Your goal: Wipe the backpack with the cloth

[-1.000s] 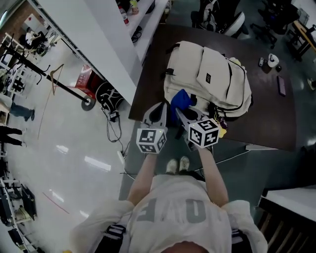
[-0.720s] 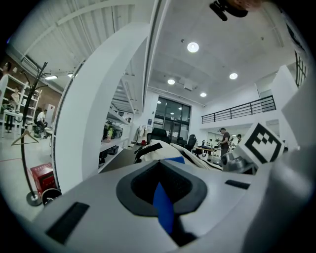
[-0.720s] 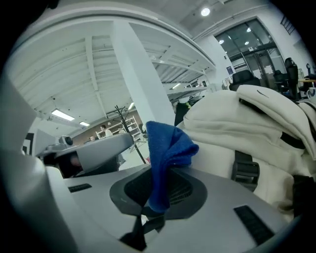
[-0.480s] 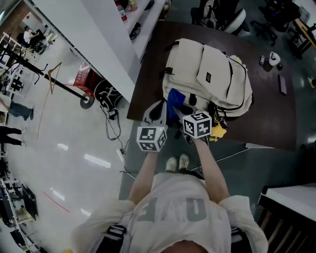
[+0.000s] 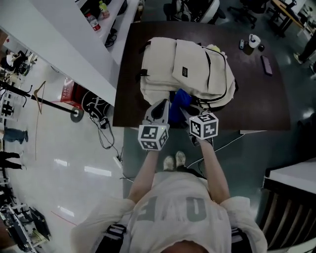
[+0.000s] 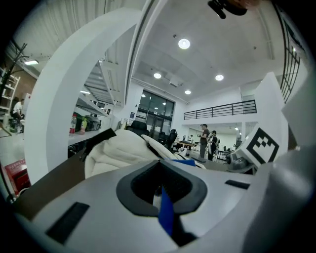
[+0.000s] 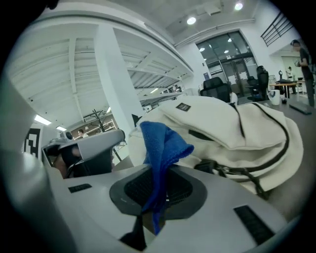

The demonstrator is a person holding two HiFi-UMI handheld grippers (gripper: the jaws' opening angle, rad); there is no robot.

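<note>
I pinch the blue cloth [image 5: 178,100] in both left gripper [image 5: 161,104] and right gripper [image 5: 184,110], against the cream backpack [image 5: 183,69] at frame centre.

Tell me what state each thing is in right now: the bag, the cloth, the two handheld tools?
backpack: lying flat on the table, front up
cloth: bunched, held by both grippers
left gripper: jaws shut on the cloth
right gripper: jaws shut on the cloth

I work in a big open office hall: office chairs [image 5: 192,7] along the top edge, glass doors [image 6: 157,114], a mezzanine railing [image 6: 220,108], recessed ceiling lights [image 6: 184,44].
</note>
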